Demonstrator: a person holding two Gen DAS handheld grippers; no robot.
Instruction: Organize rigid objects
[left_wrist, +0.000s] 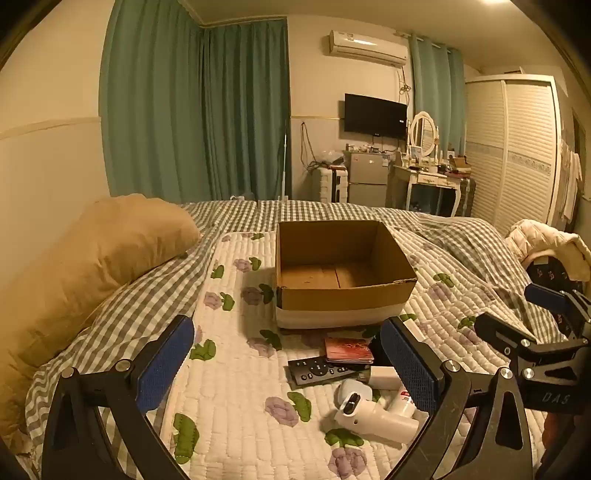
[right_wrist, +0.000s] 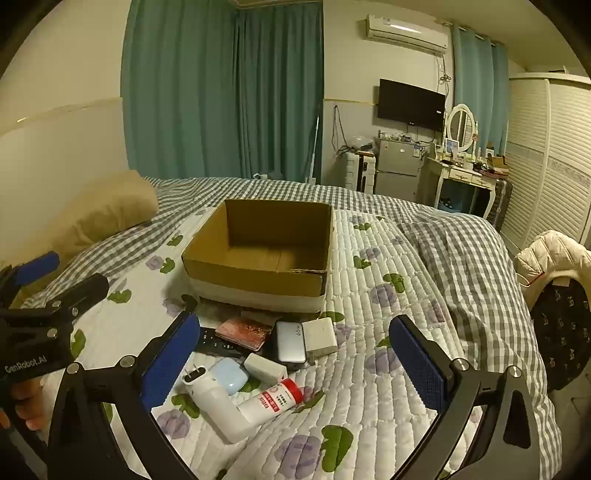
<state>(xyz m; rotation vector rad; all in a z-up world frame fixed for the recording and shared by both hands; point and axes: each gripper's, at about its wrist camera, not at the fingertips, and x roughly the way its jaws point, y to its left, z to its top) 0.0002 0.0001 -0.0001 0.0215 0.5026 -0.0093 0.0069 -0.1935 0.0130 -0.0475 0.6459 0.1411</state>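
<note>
White plastic lies nearest: the handheld device (right_wrist: 218, 410) and the red-capped bottle (right_wrist: 275, 400), touching, between the spread fingers of my right gripper (right_wrist: 295, 365). I'd take the bottle across its body, squarely. My left gripper (left_wrist: 288, 365) is also spread, holding nothing. Beyond sit the earbud case (right_wrist: 229, 374), power bank (right_wrist: 291, 341) and remote (left_wrist: 319, 369). Farther back, the cardboard box (right_wrist: 258, 273) waits empty.

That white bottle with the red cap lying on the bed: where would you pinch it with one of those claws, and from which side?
Grip the white bottle across the middle of its round body, coming down from above with the right gripper, which is open and nearer. It lies on its side, the red cap pointing toward the cardboard box, so fingers should straddle its width. The white handheld device touches its base, so stay nearer the cap.
</note>
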